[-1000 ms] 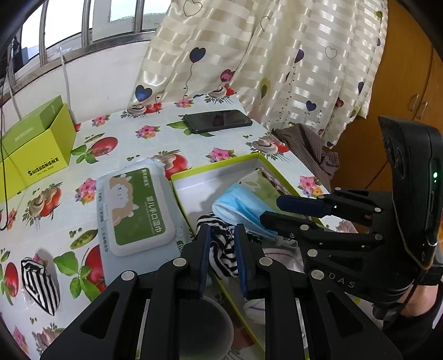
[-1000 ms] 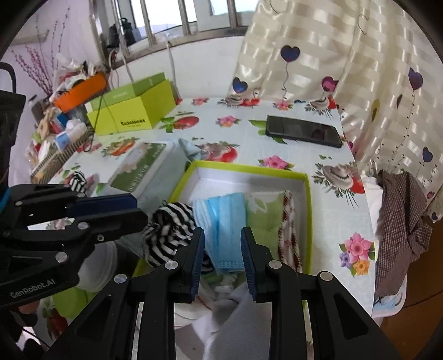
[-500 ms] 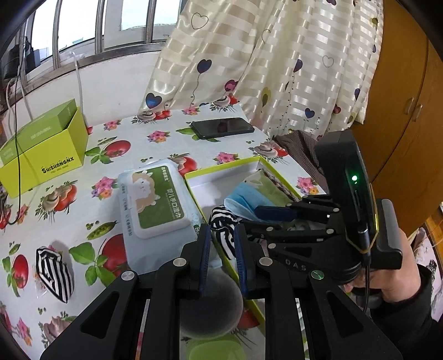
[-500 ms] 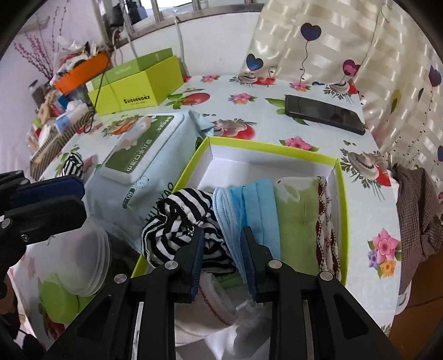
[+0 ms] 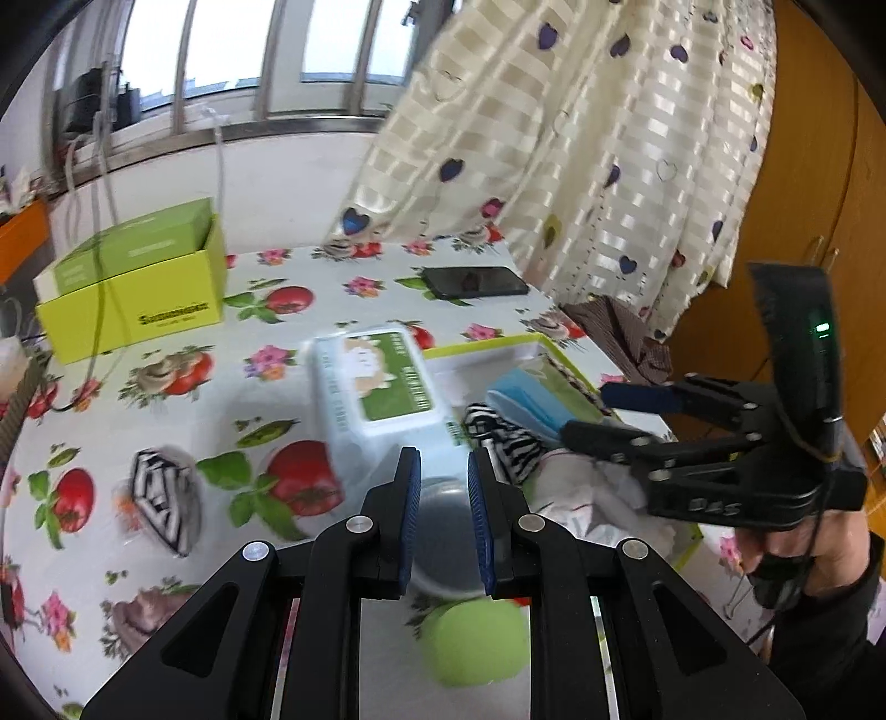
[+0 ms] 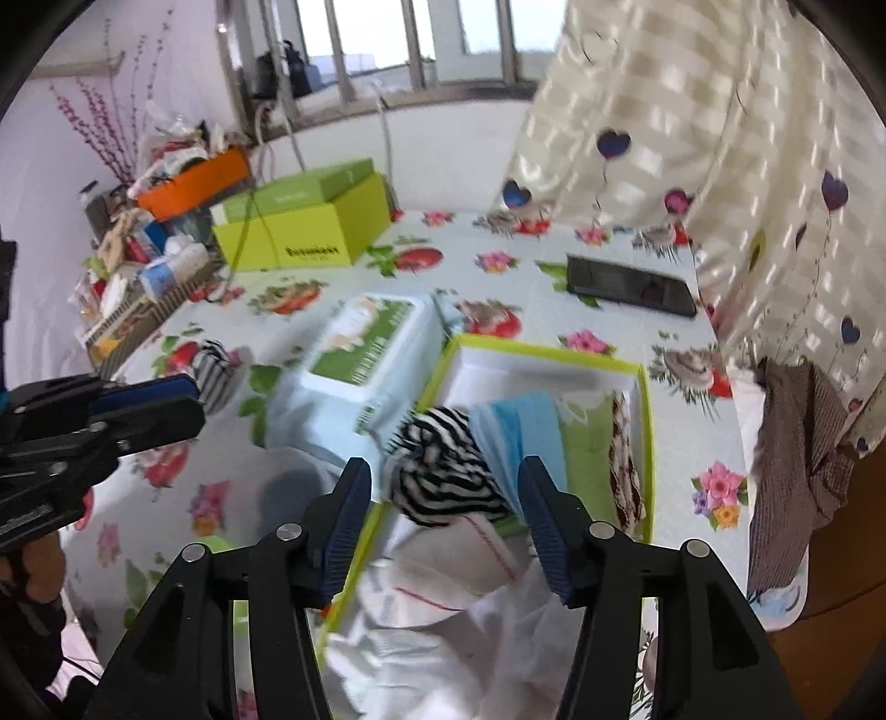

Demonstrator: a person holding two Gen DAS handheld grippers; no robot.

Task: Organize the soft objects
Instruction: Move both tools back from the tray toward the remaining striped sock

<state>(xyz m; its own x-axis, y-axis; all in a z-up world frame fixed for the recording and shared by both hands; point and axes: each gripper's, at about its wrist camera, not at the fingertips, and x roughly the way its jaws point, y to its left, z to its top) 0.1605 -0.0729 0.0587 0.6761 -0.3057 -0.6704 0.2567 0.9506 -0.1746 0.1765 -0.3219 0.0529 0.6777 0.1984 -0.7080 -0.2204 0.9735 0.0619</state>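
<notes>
Daylight comes through a barred window at the back, above a white wall. A cream striped curtain printed with hearts hangs at the right, reaching down to the table, which wears a white cloth patterned with flowers and tomatoes. To the far right stands a wooden cupboard. On the left wall, pale lilac, dried purple twigs rise above a cluttered shelf.

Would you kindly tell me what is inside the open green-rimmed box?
Inside the green-rimmed box, side by side: a striped black-and-white cloth, blue face masks, a green cloth and a brown patterned cloth. The box's near end and floor are covered by white cloth.
</notes>
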